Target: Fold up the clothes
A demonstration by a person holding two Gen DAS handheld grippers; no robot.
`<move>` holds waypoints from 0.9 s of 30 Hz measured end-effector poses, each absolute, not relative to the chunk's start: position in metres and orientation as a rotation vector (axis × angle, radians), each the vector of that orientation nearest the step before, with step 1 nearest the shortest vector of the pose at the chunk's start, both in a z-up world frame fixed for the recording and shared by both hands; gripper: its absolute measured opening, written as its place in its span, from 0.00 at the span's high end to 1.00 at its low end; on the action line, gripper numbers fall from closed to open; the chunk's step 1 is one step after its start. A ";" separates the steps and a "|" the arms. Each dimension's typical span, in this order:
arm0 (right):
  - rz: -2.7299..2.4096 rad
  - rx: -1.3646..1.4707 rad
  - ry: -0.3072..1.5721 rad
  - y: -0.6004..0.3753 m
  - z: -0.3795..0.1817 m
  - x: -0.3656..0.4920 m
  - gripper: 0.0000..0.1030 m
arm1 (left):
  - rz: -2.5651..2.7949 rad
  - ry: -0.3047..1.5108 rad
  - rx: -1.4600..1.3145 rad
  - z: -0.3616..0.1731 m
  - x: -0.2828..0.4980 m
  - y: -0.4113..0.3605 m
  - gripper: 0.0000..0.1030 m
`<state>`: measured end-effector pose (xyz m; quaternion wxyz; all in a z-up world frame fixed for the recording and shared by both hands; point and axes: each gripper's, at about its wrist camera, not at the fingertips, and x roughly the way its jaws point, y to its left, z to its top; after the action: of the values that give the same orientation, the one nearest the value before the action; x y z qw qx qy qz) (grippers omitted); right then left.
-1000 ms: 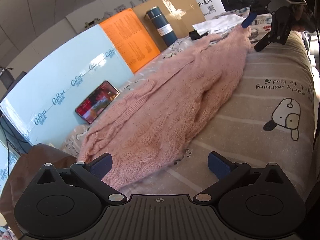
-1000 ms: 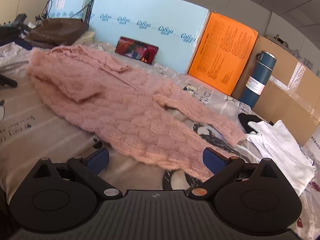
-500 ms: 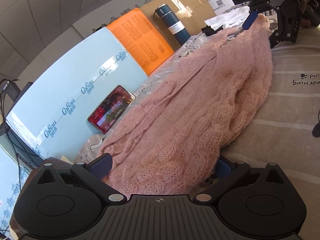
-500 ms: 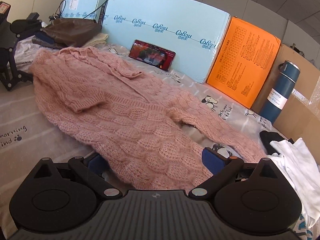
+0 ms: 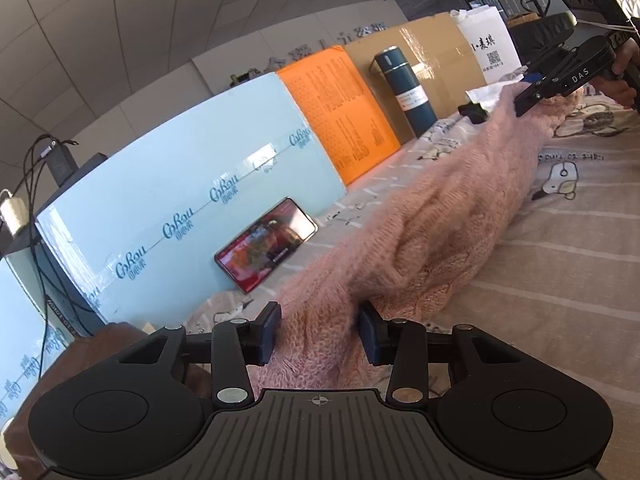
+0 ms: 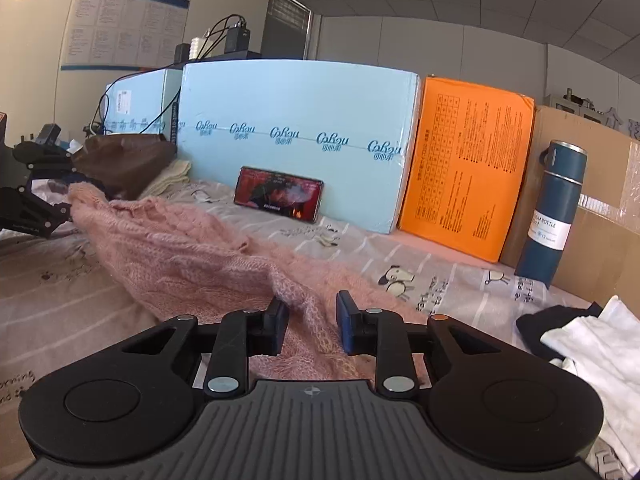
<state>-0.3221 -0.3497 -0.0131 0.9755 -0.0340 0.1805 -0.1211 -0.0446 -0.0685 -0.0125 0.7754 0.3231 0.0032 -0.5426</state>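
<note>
A pink knitted sweater (image 5: pixel 440 216) hangs stretched in a bunched band over the striped bed sheet (image 5: pixel 560 280). My left gripper (image 5: pixel 318 320) has one end of it between its blue pads. The jaws are closing and the knit fills the gap. In the right wrist view the sweater (image 6: pixel 180 248) runs off to the left, and my right gripper (image 6: pixel 310 312) is closing on its other end, pads against the fabric. Each gripper shows in the other's view: the right gripper (image 5: pixel 532 92) far right with a hand on it, the left gripper (image 6: pixel 60 200) at the left edge.
A phone (image 6: pixel 278 194) leans on a light blue foam board (image 6: pixel 296 120). Beside that stand an orange board (image 6: pixel 464 168), a dark blue bottle (image 6: pixel 556 216) and a cardboard box (image 6: pixel 608 208). White cloth (image 6: pixel 592 344) lies at the right, a brown bag (image 6: pixel 124 156) at the back left.
Both grippers went from wide open in front of the flat sweater to closed around its two ends. The sweater has been pulled up off the sheet and bunched between them.
</note>
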 end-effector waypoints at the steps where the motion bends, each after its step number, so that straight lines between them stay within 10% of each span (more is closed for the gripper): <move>1: -0.242 -0.072 0.360 -0.354 -0.011 -0.316 0.81 | -1.171 0.013 0.690 -0.010 -0.039 -0.072 0.67; 11: -0.236 -0.082 0.430 -0.400 -0.011 -0.256 0.85 | -1.124 0.175 0.639 -0.013 0.018 -0.110 0.70; 15: -0.279 -0.057 0.464 -0.414 -0.018 -0.247 0.53 | -1.075 0.179 0.546 -0.013 0.021 -0.116 0.43; 27: -0.502 0.005 0.434 -0.445 -0.015 -0.298 0.36 | -1.000 0.309 0.411 -0.024 0.010 -0.152 0.32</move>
<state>-0.2981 -0.4447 -0.0152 0.9454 0.0025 0.2131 -0.2464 0.0097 -0.1519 -0.0236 0.8461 0.1947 0.1464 -0.4740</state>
